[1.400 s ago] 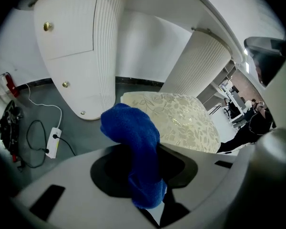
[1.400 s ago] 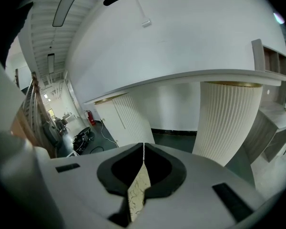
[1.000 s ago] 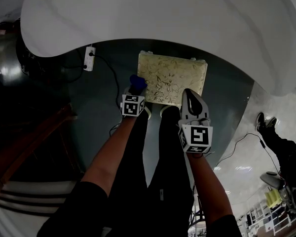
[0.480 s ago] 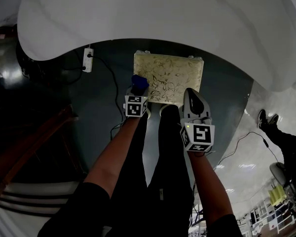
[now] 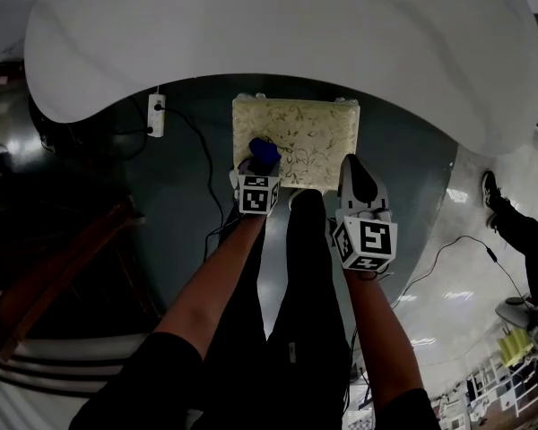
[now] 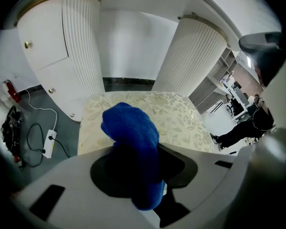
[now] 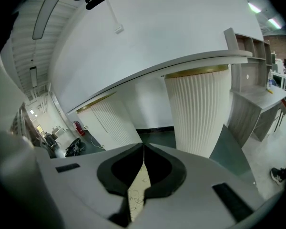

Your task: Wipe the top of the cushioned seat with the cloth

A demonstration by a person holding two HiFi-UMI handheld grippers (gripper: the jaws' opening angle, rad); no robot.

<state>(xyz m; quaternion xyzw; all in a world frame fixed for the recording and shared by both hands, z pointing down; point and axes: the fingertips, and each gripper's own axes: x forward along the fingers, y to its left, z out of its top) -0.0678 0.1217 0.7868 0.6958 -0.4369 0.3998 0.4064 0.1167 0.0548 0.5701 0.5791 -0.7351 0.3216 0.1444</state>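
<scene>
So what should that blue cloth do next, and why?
Probably press it down and sweep toward the far side: the left gripper is shut on the bunched blue cloth over the near left part of the cream leaf-patterned cushioned seat, most of which lies ahead.

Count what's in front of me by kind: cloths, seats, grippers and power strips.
Blue terry cloth: 1
Cream leaf-patterned cushioned seat: 1
Two-jaw grippers: 2, the left gripper and the right gripper
White power strip on the floor: 1
Total: 5
</scene>
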